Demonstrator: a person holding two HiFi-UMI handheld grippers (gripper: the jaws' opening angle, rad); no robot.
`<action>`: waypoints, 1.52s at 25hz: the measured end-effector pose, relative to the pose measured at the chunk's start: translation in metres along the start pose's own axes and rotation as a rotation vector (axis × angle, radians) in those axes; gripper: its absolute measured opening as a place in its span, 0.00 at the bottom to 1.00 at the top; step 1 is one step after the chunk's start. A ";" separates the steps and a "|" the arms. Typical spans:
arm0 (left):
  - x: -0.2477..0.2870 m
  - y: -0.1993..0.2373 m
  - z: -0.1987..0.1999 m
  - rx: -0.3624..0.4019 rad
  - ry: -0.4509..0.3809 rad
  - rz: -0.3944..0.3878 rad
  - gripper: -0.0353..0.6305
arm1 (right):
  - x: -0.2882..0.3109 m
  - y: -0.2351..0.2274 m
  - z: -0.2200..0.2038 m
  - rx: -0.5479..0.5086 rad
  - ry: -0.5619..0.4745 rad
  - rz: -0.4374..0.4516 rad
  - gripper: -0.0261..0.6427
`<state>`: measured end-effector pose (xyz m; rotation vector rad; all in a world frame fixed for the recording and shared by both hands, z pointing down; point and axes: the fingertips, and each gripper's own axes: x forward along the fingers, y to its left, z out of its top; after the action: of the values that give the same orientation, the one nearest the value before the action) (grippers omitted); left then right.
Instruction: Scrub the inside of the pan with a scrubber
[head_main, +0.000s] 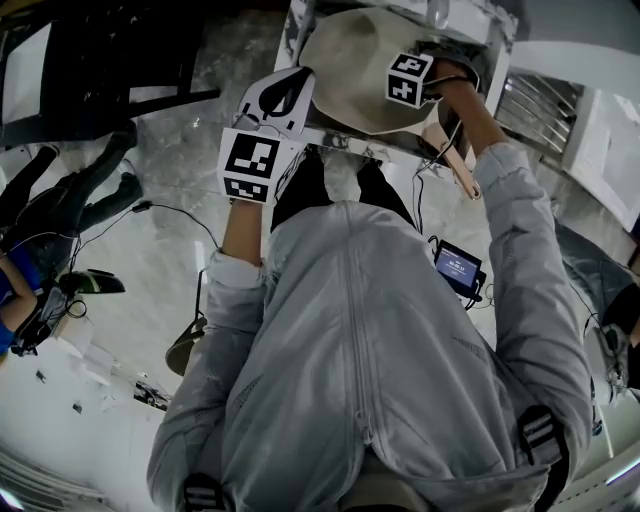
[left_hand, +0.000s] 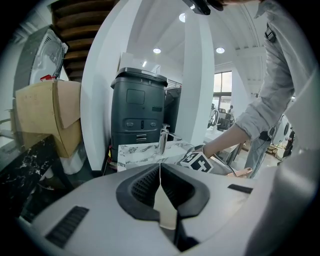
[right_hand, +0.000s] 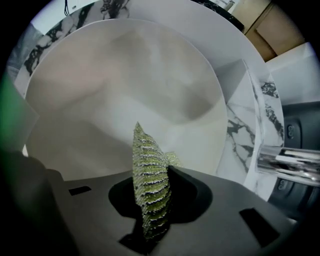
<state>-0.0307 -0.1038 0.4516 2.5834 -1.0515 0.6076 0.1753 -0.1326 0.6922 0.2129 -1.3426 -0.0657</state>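
- The pan (right_hand: 125, 100) lies at twelve o'clock in the head view, and its pale inside fills the right gripper view.
- The scrubber (right_hand: 148, 170), green and ribbed, is pinched edge-on in the right gripper (right_hand: 151, 200) and points at the pan's floor, seemingly for rubbing.
- The left gripper (left_hand: 160, 192) has its jaws closed on a thin pale edge, apparently the pan's eight-o'clock rim, probably to steady it. Only the head view shows where that grip sits on the pan.
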 end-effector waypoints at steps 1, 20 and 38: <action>0.000 0.000 0.000 0.000 0.001 0.000 0.09 | 0.001 0.010 0.002 0.024 -0.007 0.062 0.18; -0.009 0.001 -0.002 -0.006 -0.004 0.010 0.09 | -0.047 0.117 0.025 0.155 0.022 0.745 0.18; -0.030 0.015 0.000 0.003 -0.036 -0.004 0.09 | -0.110 0.143 0.090 0.467 -0.258 1.086 0.17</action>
<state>-0.0607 -0.0969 0.4387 2.6078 -1.0566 0.5637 0.0518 0.0159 0.6335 -0.1625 -1.5608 1.1709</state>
